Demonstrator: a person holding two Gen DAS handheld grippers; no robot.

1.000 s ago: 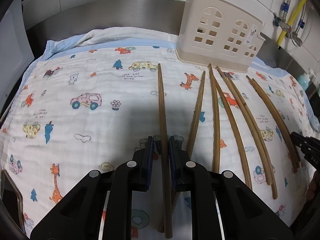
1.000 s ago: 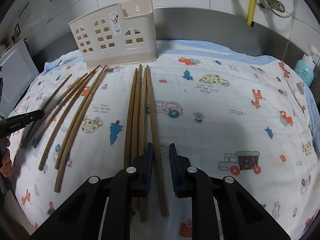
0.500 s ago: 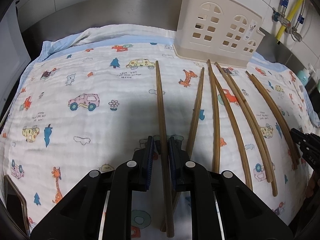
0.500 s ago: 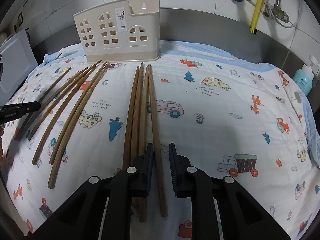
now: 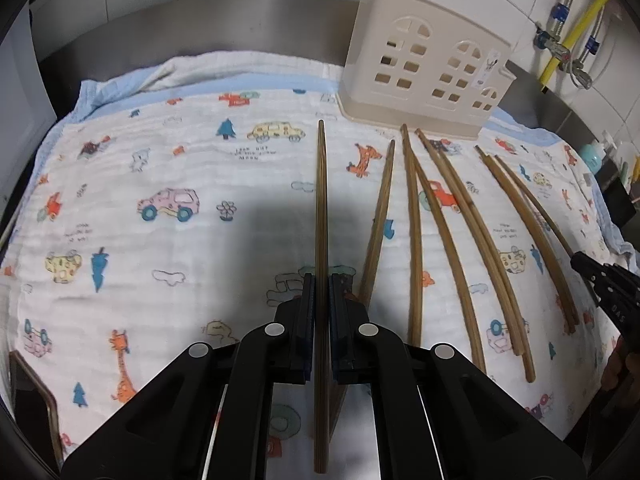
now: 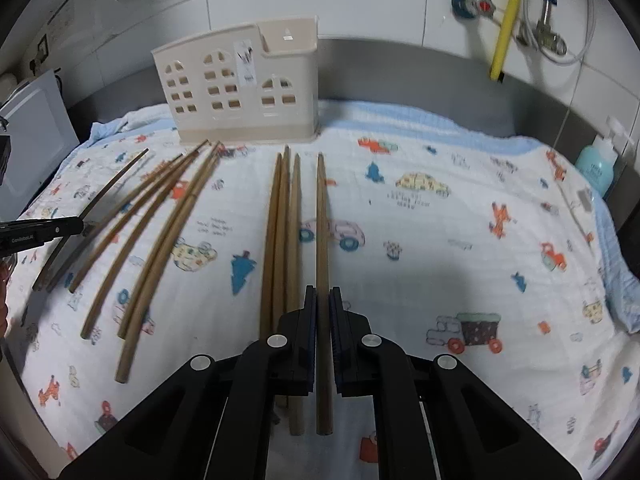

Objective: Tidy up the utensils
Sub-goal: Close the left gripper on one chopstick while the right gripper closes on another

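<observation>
A wooden chopstick (image 5: 321,216) has just been clamped in the left tool (image 5: 320,300), another chopstick (image 6: 322,240) in the right tool (image 6: 323,312), both over the printed cloth (image 6: 460,248). Lifting and carrying to the cream utensil holder (image 6: 244,92) is judged next.

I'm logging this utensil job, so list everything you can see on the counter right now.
loose chopsticks: about eight, brown, lying on the cloth in front of the holder
held chopsticks: two, brown, one in the left gripper, one in the right gripper
utensil holder: one, cream, upright at the back of the cloth
cloth: one, white with cartoon prints and a blue border, covering the counter
bottle: one, teal, far right by the wall
hose: one, yellow, on the tiled wall
left gripper: one, black with blue pads, jaws just closed
right gripper: one, black with blue pads, jaws just closed
</observation>
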